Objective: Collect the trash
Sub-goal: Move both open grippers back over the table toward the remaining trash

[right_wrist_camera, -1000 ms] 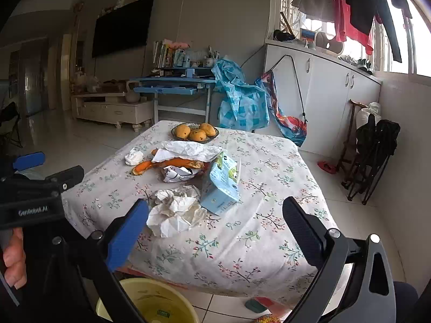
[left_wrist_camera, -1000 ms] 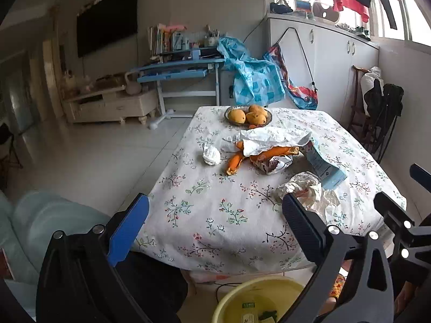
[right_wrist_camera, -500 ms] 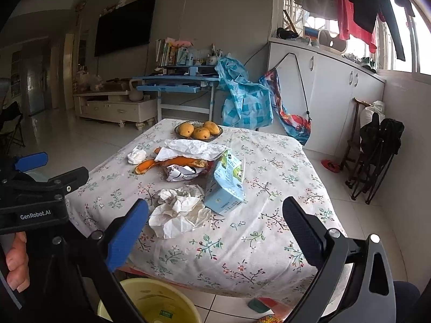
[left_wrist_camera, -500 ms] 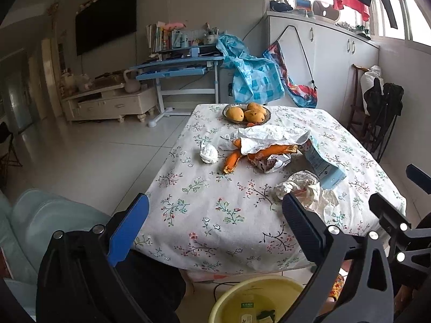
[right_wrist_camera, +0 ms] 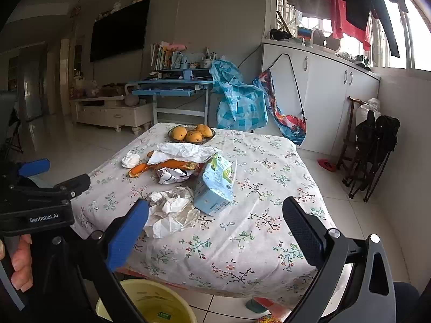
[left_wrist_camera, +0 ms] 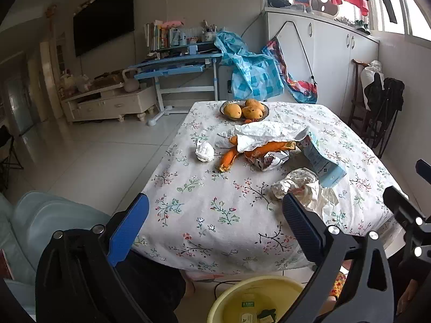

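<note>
Trash lies on a floral tablecloth: a crumpled white paper wad near the front edge, a blue carton, orange peels under a white wrapper, a foil wrapper and a small tissue ball. A yellow bin stands on the floor below the table's front edge. My left gripper is open and holds nothing, short of the table edge. My right gripper is open too, just right of the paper wad.
A plate of mangoes sits at the table's far end. A pale blue seat is at the left. Folded chairs stand on the right by white cabinets. A blue desk stands behind.
Both grippers have drifted slightly; the table sits a little further left and lower in the left view and closer in the right view. Both stay open.
</note>
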### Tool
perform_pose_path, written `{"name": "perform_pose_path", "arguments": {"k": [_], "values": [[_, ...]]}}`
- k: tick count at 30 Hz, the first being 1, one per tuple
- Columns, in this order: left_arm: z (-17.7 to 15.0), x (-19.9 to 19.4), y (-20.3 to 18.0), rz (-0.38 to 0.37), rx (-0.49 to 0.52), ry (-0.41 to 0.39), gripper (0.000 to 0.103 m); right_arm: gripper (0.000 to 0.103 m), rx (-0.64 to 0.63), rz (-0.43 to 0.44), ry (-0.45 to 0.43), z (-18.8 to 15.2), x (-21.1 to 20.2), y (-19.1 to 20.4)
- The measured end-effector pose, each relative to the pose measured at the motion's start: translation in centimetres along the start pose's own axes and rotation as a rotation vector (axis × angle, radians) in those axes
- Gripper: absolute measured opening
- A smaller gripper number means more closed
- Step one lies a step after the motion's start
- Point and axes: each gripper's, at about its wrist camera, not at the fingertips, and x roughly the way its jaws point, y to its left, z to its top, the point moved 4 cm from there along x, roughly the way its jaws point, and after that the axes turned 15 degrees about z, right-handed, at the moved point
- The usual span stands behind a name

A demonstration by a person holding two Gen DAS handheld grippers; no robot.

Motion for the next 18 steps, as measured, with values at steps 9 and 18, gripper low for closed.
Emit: {"name": "perform_pose_path", "arguments": {"k": [9,18], "values": [[-0.3,1.0,0.4,0.004,-0.035,0.039,0.096,0.095,0.023,0.037,0.023,-0.2,0.5,-0.2],[-0.5,1.9,1.5,-0.005,-0.093,0.081,0.096,0.095,-0.015,0.078,0.078,-0.9,1.7,1.3]]}}
